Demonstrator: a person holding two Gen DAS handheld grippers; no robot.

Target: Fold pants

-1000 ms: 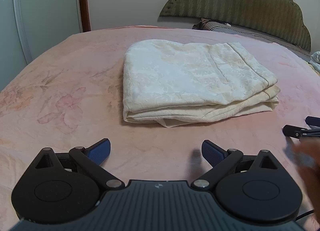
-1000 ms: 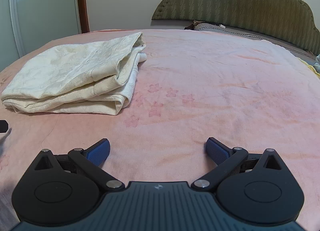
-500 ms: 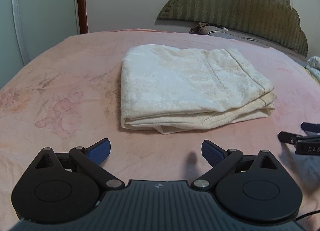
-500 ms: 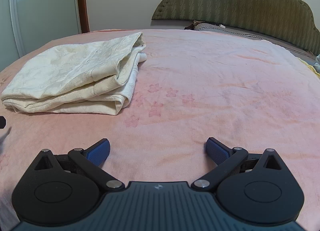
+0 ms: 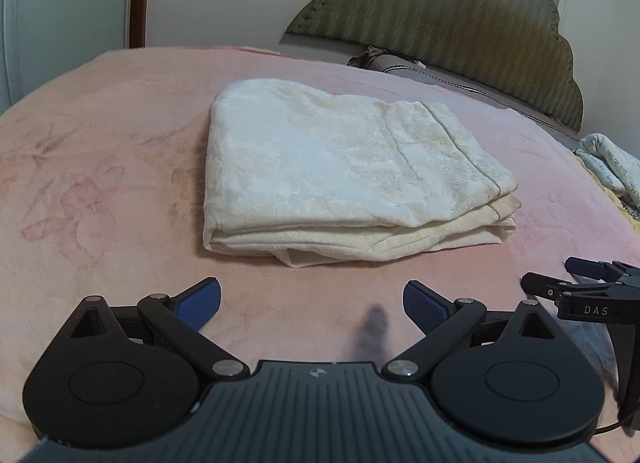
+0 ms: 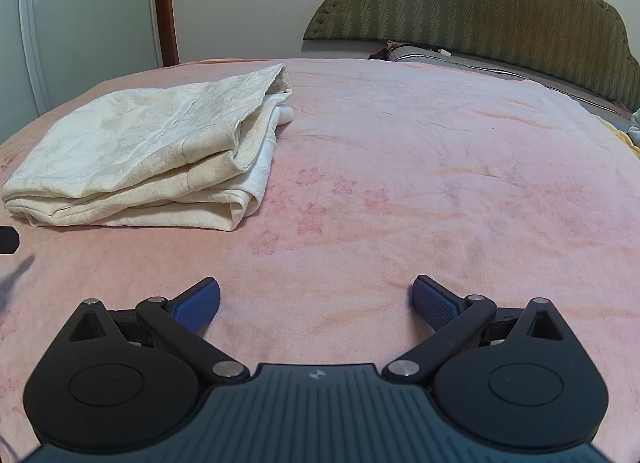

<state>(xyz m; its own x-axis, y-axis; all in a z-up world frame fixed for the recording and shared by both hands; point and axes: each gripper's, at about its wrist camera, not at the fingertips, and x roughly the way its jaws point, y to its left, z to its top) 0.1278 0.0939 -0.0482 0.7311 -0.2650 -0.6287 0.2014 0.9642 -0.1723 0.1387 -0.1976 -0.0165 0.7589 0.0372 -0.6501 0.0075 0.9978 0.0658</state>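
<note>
The cream pants (image 5: pixel 344 171) lie folded in a compact stack on the pink bedspread (image 5: pixel 100 167). In the right wrist view the pants (image 6: pixel 148 155) sit at the left. My left gripper (image 5: pixel 312 305) is open and empty, low over the bed just in front of the stack. My right gripper (image 6: pixel 316 303) is open and empty, to the right of the stack; it also shows at the right edge of the left wrist view (image 5: pixel 576 283).
A green padded headboard (image 5: pixel 460 23) and a grey pillow (image 5: pixel 432 75) stand at the far end of the bed. A printed cloth (image 5: pixel 612 163) lies at the far right. A wardrobe door (image 6: pixel 80 15) stands to the left.
The left gripper has tilted and shifted slightly, so the stack looks a bit closer and the right gripper shows more fully. The right gripper has not moved.
</note>
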